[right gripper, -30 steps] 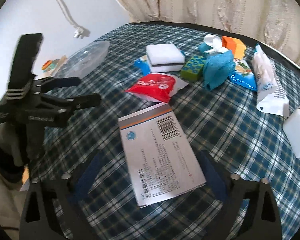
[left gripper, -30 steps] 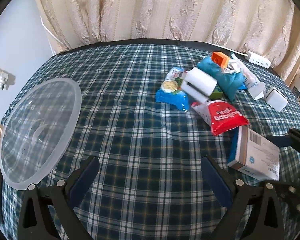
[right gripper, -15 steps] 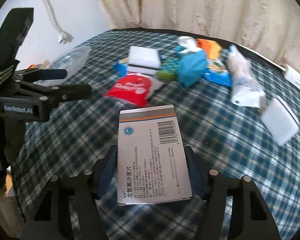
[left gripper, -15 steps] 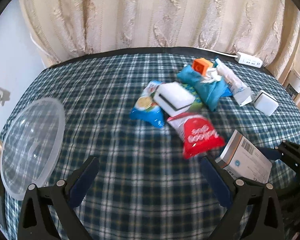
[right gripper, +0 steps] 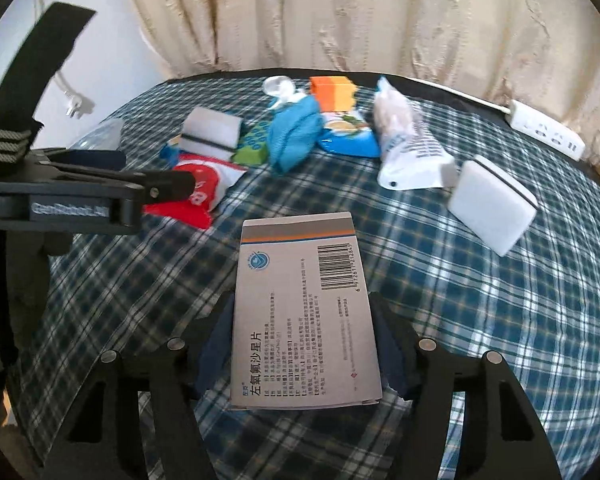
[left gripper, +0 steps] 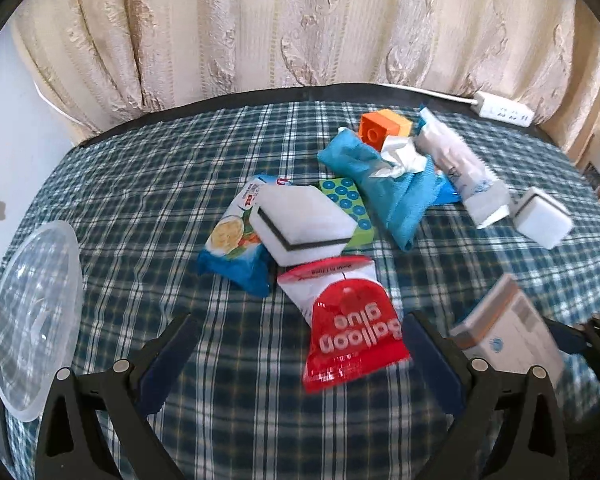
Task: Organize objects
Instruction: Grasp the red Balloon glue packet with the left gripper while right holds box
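Note:
My right gripper (right gripper: 300,344) is shut on a white medicine box (right gripper: 306,312) and holds it above the checked tablecloth; the box also shows in the left wrist view (left gripper: 508,336). My left gripper (left gripper: 300,356) is open, its fingers either side of the red balloon glue packet (left gripper: 352,336), just above it. It shows from the side in the right wrist view (right gripper: 112,188). Behind lie a white sponge (left gripper: 300,224), a blue snack packet (left gripper: 236,252), a green box (left gripper: 348,208), a blue cloth (left gripper: 388,184) and an orange block (left gripper: 384,128).
A clear plastic lid (left gripper: 32,320) lies at the table's left edge. A white tube packet (left gripper: 464,172) and a second white sponge (left gripper: 540,216) lie at the right. A power strip (left gripper: 508,112) sits by the curtain behind the table.
My right gripper closed on the medicine box and lifted it off the cloth. My left gripper moved forward and right, up to the red balloon glue packet.

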`<act>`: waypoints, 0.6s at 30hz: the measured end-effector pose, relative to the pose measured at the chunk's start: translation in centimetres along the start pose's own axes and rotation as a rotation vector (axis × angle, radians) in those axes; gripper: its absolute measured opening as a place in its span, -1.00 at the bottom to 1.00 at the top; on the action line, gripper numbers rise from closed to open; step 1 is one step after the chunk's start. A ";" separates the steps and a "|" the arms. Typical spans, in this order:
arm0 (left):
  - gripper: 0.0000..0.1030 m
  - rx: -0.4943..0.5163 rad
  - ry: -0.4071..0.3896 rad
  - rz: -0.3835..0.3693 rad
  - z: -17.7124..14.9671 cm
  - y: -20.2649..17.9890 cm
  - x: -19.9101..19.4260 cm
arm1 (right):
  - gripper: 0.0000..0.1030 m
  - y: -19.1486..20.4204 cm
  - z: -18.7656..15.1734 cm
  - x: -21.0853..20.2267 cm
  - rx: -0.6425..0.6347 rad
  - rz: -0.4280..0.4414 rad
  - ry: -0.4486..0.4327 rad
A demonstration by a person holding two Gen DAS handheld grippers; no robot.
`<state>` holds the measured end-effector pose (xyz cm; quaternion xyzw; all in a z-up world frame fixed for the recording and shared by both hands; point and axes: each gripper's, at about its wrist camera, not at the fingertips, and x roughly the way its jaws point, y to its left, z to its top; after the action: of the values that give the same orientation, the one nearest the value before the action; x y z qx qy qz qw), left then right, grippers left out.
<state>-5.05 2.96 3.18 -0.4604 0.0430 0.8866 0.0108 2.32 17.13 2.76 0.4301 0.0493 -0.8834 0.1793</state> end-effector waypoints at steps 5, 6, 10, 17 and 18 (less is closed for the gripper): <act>1.00 0.023 0.007 0.030 0.4 -1.0 1.2 | 0.28 -0.3 0.0 -0.1 0.015 0.006 -0.006; 1.00 0.025 0.005 0.036 0.5 -1.1 1.3 | 0.28 -0.4 0.0 -0.1 0.019 0.010 -0.007; 1.00 0.022 0.000 0.046 0.6 -1.2 1.8 | 0.29 -0.5 -0.1 -0.2 0.029 0.016 -0.011; 0.80 0.022 0.007 0.041 0.3 -1.1 2.5 | 0.29 -0.4 -0.1 -0.2 0.031 0.018 -0.011; 0.74 0.026 0.010 0.036 0.2 -1.2 2.6 | 0.29 -0.5 -0.1 -0.2 0.030 0.017 -0.011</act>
<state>-6.65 4.09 1.08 -0.4636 0.0627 0.8838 0.0008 2.29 17.65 2.82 0.4283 0.0313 -0.8848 0.1809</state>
